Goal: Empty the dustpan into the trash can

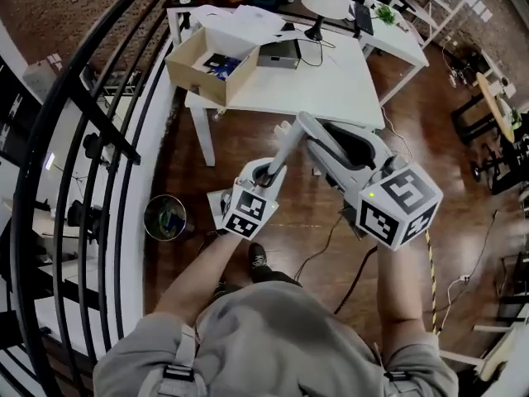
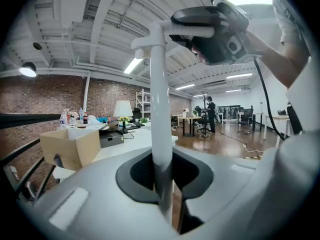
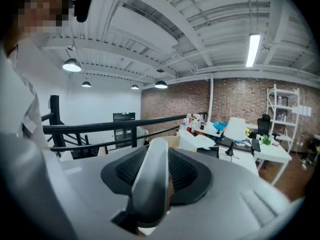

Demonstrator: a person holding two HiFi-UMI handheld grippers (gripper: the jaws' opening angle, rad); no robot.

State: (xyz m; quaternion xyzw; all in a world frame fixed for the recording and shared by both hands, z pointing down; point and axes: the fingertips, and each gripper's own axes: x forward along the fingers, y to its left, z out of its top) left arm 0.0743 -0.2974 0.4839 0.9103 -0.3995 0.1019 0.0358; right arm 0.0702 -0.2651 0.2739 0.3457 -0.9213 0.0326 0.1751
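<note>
while my left tool (image 2: 162,171) is clamped on the dustpan's upright white handle (image 2: 160,99), my right tool (image 3: 152,179) pinches a grey-white part of the dustpan (image 1: 351,145), which is held up over the wood floor (image 1: 281,246). the trash can (image 1: 165,217) stands well apart to the left by the railing (image 1: 106,131), with the bench (image 1: 331,85) and its cardboard box (image 1: 207,64) beyond.

Dark-grey dustpan (image 1: 351,143) on white pole (image 1: 288,149), raised off floor (image 1: 281,246); round trash can (image 1: 165,217) stands upright, well apart.
</note>
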